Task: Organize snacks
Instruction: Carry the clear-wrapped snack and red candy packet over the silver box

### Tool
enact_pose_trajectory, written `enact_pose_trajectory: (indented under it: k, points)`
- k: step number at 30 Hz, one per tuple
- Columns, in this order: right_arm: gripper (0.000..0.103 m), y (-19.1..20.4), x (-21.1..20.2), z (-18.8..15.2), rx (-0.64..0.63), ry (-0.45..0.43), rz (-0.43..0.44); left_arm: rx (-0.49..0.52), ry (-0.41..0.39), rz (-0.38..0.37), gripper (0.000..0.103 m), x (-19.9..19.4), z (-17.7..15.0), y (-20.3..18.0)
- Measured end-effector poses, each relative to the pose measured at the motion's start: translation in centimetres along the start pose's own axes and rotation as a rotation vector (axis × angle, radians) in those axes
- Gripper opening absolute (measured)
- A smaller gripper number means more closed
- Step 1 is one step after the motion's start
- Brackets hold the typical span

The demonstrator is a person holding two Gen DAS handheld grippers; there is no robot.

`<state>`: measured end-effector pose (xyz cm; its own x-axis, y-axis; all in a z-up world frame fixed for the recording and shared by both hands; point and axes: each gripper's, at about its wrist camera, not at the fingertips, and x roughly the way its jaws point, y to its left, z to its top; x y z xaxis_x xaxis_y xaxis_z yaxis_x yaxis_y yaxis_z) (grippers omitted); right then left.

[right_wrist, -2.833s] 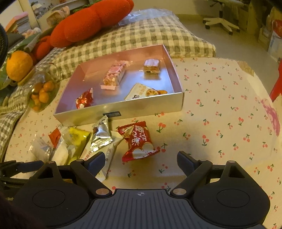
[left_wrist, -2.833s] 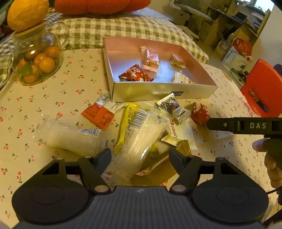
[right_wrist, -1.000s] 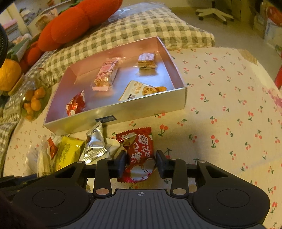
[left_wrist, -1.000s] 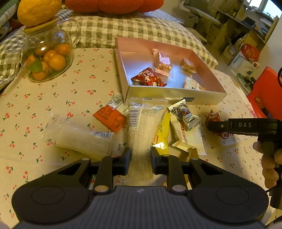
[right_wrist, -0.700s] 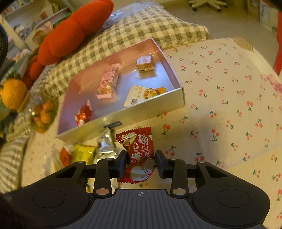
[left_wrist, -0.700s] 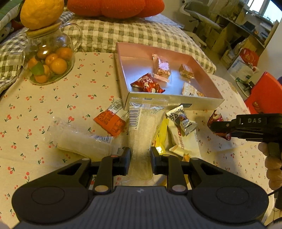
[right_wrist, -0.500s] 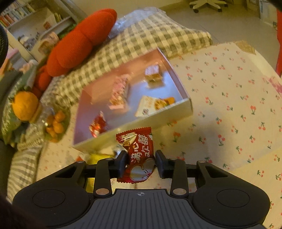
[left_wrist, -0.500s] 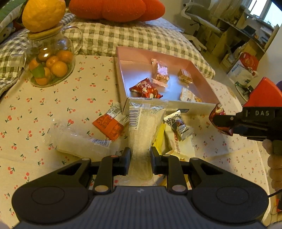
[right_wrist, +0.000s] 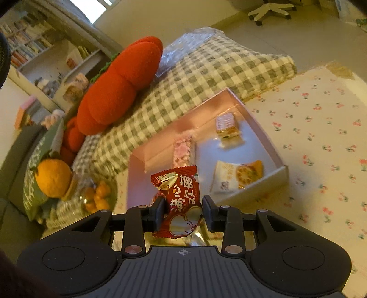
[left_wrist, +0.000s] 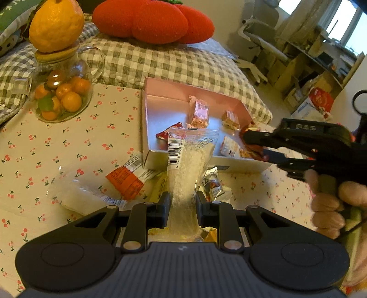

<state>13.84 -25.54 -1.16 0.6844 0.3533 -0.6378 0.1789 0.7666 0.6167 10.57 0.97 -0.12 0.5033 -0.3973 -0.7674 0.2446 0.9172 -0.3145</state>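
My left gripper [left_wrist: 182, 207] is shut on a long clear snack packet [left_wrist: 188, 165] with a barcode, held up in front of the pink box [left_wrist: 158, 160]. My right gripper [right_wrist: 183, 213] is shut on a red candy wrapper [right_wrist: 181, 197] and hovers over the near edge of the pink box [right_wrist: 278, 158]. In the left wrist view the right gripper [left_wrist: 252, 143] reaches over the box's right front corner with the red wrapper [left_wrist: 248, 128] in its tips. Inside the box lie a pink bar [left_wrist: 198, 112], a small wafer [left_wrist: 230, 119], a white cracker pack [left_wrist: 231, 147] and a red candy [left_wrist: 167, 133].
Loose snacks lie on the cherry-print cloth before the box: an orange packet [left_wrist: 125, 181], a clear packet [left_wrist: 84, 194], a silver one [left_wrist: 213, 181]. A glass jar of small oranges [left_wrist: 62, 98] stands at the left. A checked cushion [left_wrist: 172, 62] and red pillow [left_wrist: 151, 20] lie behind.
Both grippers have lifted their snacks off the cloth. The right gripper has risen, rolled and moved with the red wrapper over the box's front edge. The left stays nearly still.
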Motion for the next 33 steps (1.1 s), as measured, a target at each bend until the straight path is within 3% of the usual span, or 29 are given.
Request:
enact_pose_trajectory:
  k: [5, 18, 23, 28, 33]
  points:
    - [0.035, -0.9, 2.0, 0.1, 0.06, -0.001, 0.027, -0.035, -0.012, -0.005, 0.021, 0.5, 1.0, -0.3]
    - [0.038, -1.2, 3.3, -0.2, 0.024, 0.003, 0.026, -0.084, -0.006, 0.038, 0.021, 3.0, 4.2, -0.6]
    - [0.046, -1.2, 2.9, 0.0, 0.014, 0.001, 0.032, -0.085, -0.009, 0.058, 0.021, 4.2, 5.9, -1.0]
    - [0.06, -1.3, 2.0, 0.4, 0.004, -0.015, 0.02, -0.057, -0.018, 0.084, 0.021, 5.6, 7.8, -1.6]
    - [0.06, -2.0, 1.4, 0.7, 0.03, -0.019, 0.018, -0.001, -0.021, 0.126, 0.021, 7.4, 9.4, -2.5]
